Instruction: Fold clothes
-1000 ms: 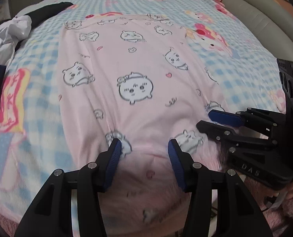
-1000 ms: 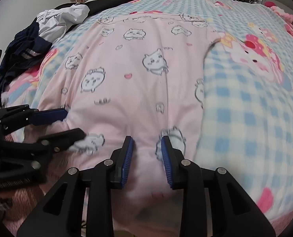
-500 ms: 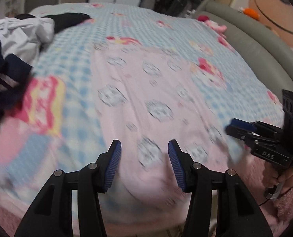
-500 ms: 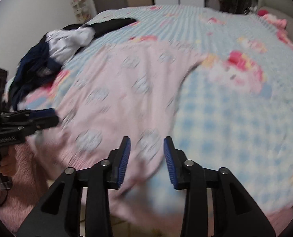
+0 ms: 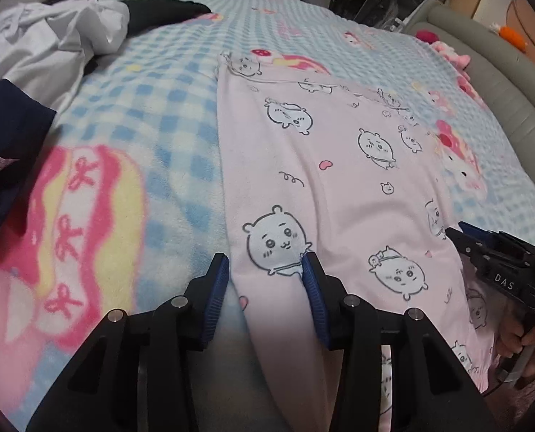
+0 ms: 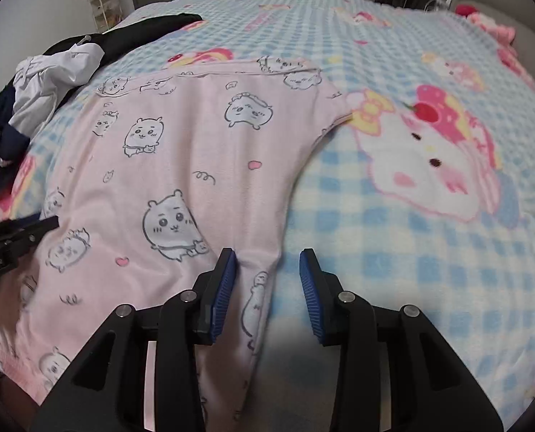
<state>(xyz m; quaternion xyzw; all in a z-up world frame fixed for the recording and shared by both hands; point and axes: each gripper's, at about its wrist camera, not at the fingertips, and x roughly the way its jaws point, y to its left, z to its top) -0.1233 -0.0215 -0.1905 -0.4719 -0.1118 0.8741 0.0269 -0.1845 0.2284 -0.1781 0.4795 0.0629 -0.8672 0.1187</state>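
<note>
A pink garment (image 5: 339,165) printed with cartoon animals lies flat on the bed. My left gripper (image 5: 264,266) hovers at the garment's near left edge. Its jaws are closing, the edge lies between them, and the pads do not pinch it. The right wrist view shows the same garment (image 6: 202,151), and the left gripper (image 6: 19,234) at the far left of that view. My right gripper (image 6: 267,259) stands open over the near right edge, with a narrow strip of fabric by its left finger. The right gripper (image 5: 483,248) also shows at the right of the left wrist view.
A blue checked blanket (image 5: 159,126) with pink characters covers the bed. A pile of white and dark clothes (image 5: 51,46) lies at the far left. A grey padded bed frame (image 5: 483,54) runs along the right. A hand (image 5: 534,342) grips the right tool's handle.
Both grippers have moved apart from the middle of the near hem, the left one to the garment's left edge and the right one to its right edge. The left jaws stand narrower.
</note>
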